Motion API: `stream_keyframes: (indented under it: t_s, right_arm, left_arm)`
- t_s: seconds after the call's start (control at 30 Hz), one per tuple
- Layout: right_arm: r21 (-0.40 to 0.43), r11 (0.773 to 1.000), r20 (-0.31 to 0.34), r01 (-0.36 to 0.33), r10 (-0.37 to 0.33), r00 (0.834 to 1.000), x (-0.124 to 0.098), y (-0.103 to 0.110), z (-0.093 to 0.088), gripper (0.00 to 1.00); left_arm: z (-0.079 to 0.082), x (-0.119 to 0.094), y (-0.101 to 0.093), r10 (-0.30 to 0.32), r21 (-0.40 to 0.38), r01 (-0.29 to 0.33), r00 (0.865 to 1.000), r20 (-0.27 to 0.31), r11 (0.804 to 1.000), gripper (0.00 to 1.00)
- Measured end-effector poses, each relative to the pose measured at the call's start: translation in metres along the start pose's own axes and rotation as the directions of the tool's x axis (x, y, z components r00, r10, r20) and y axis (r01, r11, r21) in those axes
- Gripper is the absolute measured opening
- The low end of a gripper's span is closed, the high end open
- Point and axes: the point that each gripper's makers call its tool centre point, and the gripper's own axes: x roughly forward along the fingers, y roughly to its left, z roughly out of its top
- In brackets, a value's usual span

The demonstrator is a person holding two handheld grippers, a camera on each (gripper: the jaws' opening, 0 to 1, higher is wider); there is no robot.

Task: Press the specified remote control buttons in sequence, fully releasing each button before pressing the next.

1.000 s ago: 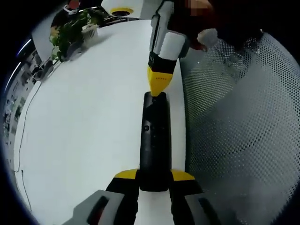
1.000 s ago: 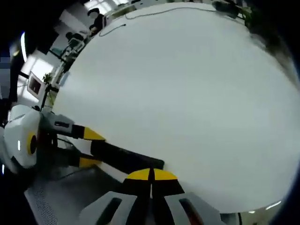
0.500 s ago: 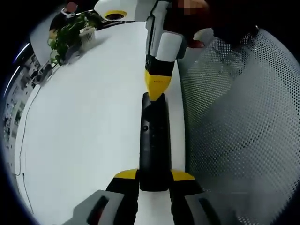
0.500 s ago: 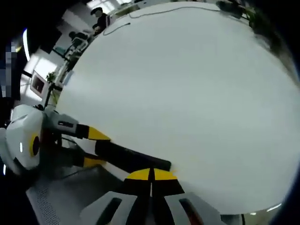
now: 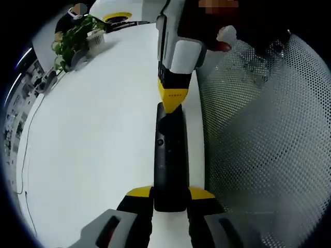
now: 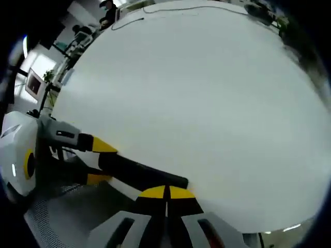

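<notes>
In the left gripper view, far on the left, a green plant (image 5: 72, 36) stands in a pale pot at the far edge of the white table (image 5: 93, 134). A thin dark cable (image 5: 23, 170) lies along the left border of the table. Near the middle, the black remote control (image 5: 169, 155) lies long and narrow by the right edge of the table. The left gripper (image 5: 169, 194) grasps its near end, one yellow-tipped jaw on each side. On the remote I can see a small round button, but no brand or letters can be read; the markings are too small. At the far end of the remote, the right gripper (image 5: 172, 99) comes down with its yellow tip touching the top face. To the right is a grey mesh chair back (image 5: 264, 139), and a person's hand is partly visible above, cut off by the border.

In the right gripper view, the left gripper (image 6: 95, 160) appears at the left, holding the remote control (image 6: 142, 173). The right gripper (image 6: 166, 194) has its two yellow jaws pressed together, with nothing between them, and its tip hides the end of the remote. The table (image 6: 196, 103) spreads far behind. A dark cable (image 6: 170, 9) lies at its far edge, and the room behind is blurred.
</notes>
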Motion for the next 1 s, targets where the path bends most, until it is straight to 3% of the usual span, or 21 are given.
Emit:
stream_keyframes:
  t_s: [0.1, 0.2, 0.4, 0.73, 0.9, 1.0]
  right_arm:
    - [0.004, 1.000, 0.043, -0.005, 0.005, 0.999, -0.002, -0.001, -0.001, 0.00]
    - [0.094, 0.994, 0.051, -0.058, 0.053, 0.997, -0.001, -0.002, -0.001, 0.00]
    - [0.059, 0.996, 0.066, -0.069, 0.065, 0.996, -0.002, -0.002, -0.001, 0.00]
    - [0.125, 0.987, 0.059, -0.103, 0.096, 0.994, -0.003, -0.002, 0.000, 0.00]
    - [0.143, 0.974, 0.089, -0.178, 0.167, 0.982, -0.005, 0.011, 0.004, 0.00]
    - [0.143, 0.972, 0.074, -0.184, 0.175, 0.982, -0.002, 0.013, 0.002, 0.00]
  left_arm:
    - [0.000, 0.000, 0.000, 0.001, 0.000, -0.001, 1.000, 0.010, 1.000, 0.25]
    - [0.000, 0.000, 0.000, -0.001, 0.008, 0.001, 1.000, 0.007, 1.000, 0.25]
    - [0.002, 0.001, 0.001, -0.002, 0.005, 0.002, 1.000, -0.008, 1.000, 0.25]
    - [0.002, 0.001, 0.001, -0.003, 0.009, 0.003, 0.999, 0.042, 1.000, 0.25]
    - [0.002, 0.000, 0.001, -0.004, 0.009, 0.003, 0.999, 0.051, 1.000, 0.25]
    - [0.002, 0.001, 0.001, -0.004, 0.008, 0.004, 0.998, 0.055, 1.000, 0.25]
